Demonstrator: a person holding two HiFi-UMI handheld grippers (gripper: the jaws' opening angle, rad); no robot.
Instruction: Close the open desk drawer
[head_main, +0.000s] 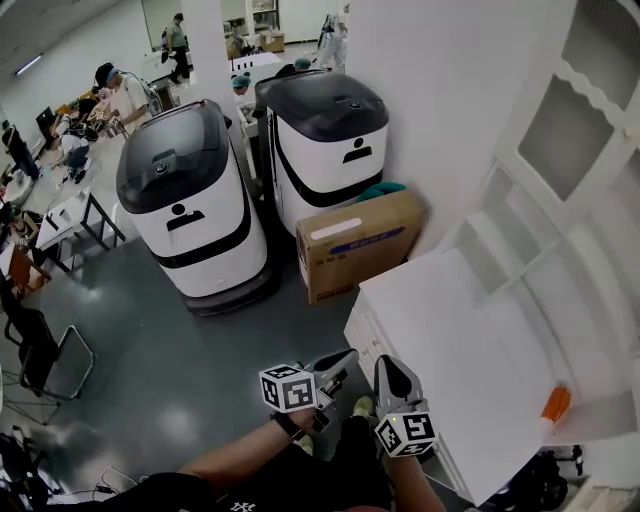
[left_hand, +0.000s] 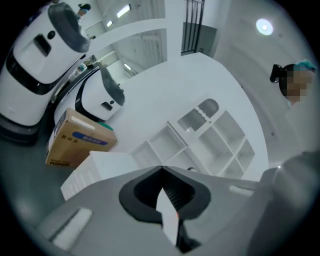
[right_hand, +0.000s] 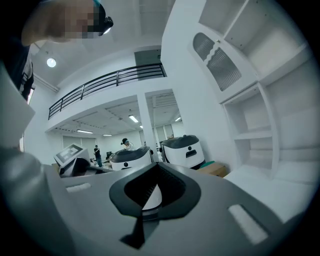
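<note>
1. Frankly, your first risk is picking the wrong target. No pulled-out drawer shows plainly. You see only the bank of drawer fronts (head_main: 360, 338) on the near face of the white counter (head_main: 440, 330), just ahead of and below both tongs. Press a front that is already shut and nothing closes.
2. Your left tongs (head_main: 346, 359) and right tongs (head_main: 390, 366) are each pressed together and empty. They hover near the counter's front corner without touching it. Closed tips make a narrow pusher that could skid off a smooth white front. They could also land off-centre, so the drawer skews and binds.
3. Too hard a shove could slam the drawer and jolt the counter. That might roll the orange object (head_main: 555, 405) lying near the top's right edge.
4. Watch your left side as well. The cardboard box (head_main: 358, 245) stands just beside the counter's far end, so a wide swing of the left tongs could clip it.
</note>
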